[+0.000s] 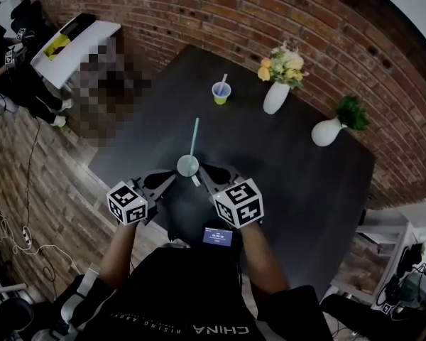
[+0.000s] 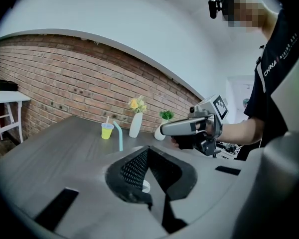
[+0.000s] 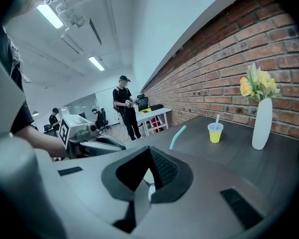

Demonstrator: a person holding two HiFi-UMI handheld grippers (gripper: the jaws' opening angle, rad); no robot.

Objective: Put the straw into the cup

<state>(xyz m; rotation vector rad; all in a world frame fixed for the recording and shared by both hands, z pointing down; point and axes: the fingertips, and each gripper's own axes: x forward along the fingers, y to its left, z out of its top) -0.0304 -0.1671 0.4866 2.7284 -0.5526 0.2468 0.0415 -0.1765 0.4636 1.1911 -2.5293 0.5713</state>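
A pale cup (image 1: 187, 165) stands near the front edge of the dark table (image 1: 298, 176), and a teal straw (image 1: 194, 137) rises out of it. My left gripper (image 1: 175, 177) has its tips at the cup's left side, and my right gripper (image 1: 200, 171) at its right side. In the left gripper view the jaws (image 2: 146, 151) meet at their tips, with the straw (image 2: 118, 136) just beyond and a white sliver (image 2: 145, 185) in the gap. In the right gripper view the jaws (image 3: 149, 151) also meet, with the straw (image 3: 177, 136) behind them. Whether either grips the cup is hidden.
Further back on the table are a yellow cup with its own straw (image 1: 221, 91), a white vase of flowers (image 1: 275, 96) and a white vase with a green plant (image 1: 326, 131). A white side table (image 1: 74, 38) stands by the brick wall. People (image 3: 124, 106) stand far behind.
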